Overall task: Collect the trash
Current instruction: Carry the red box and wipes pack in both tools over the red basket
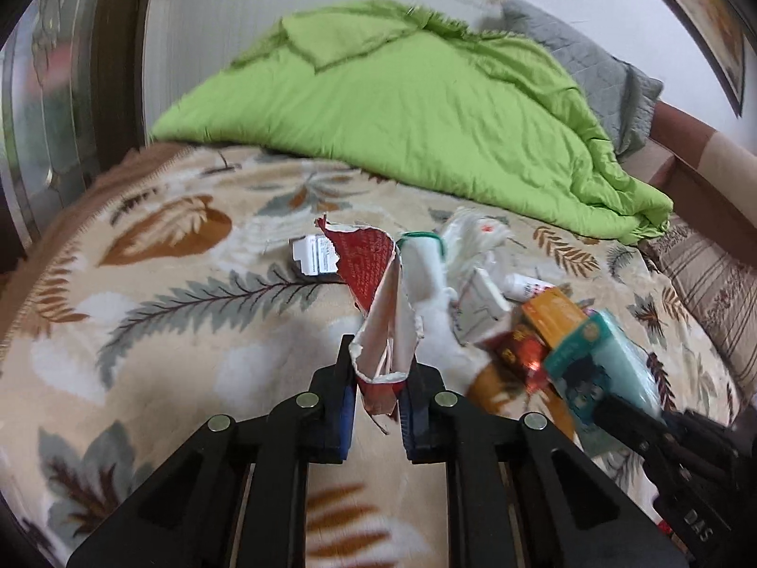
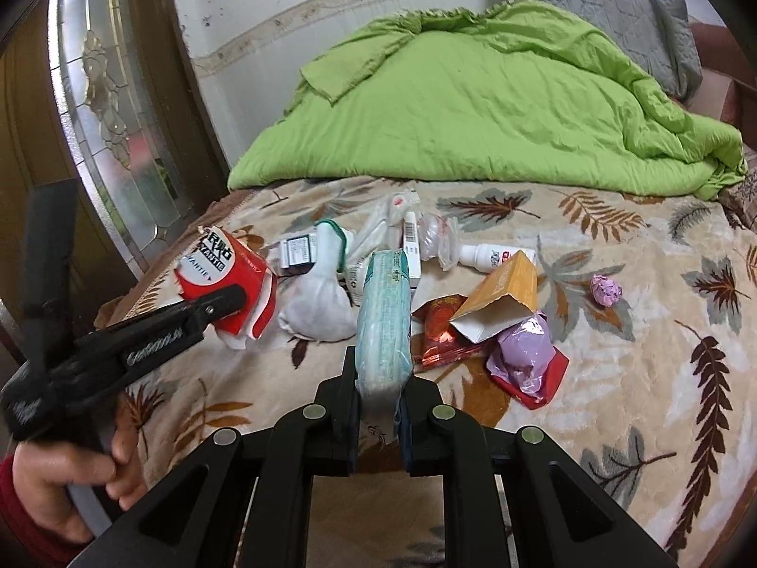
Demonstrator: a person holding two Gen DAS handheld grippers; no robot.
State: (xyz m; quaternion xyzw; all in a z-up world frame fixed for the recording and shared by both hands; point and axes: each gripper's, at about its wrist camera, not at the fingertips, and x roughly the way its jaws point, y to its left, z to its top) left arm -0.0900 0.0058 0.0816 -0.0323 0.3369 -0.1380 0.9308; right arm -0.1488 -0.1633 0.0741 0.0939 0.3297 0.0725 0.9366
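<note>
A bed (image 2: 615,355) fills both views, spread with a cream blanket (image 1: 165,331) printed in brown and grey leaves. A bright green quilt (image 2: 473,109) lies heaped across the far half, with a grey quilted pillow (image 2: 615,4) behind it against a white wall (image 2: 265,14) that carries a worn border strip. To the left stands a dark wooden door with a leaded glass panel (image 2: 109,109).

Trash is scattered mid-blanket: a white sock (image 2: 317,303), a small white bottle (image 2: 492,253), an orange carton (image 2: 506,298), a red foil wrapper (image 2: 437,331), a lilac bag (image 2: 520,355) and a crumpled pink ball (image 2: 605,289) lying apart to the right.

The left claw (image 1: 377,378) pinches a torn red-and-white package (image 1: 374,284), lifted off the blanket. The right claw (image 2: 381,393) pinches a pale teal tissue pack (image 2: 383,322) held upright above the litter.
</note>
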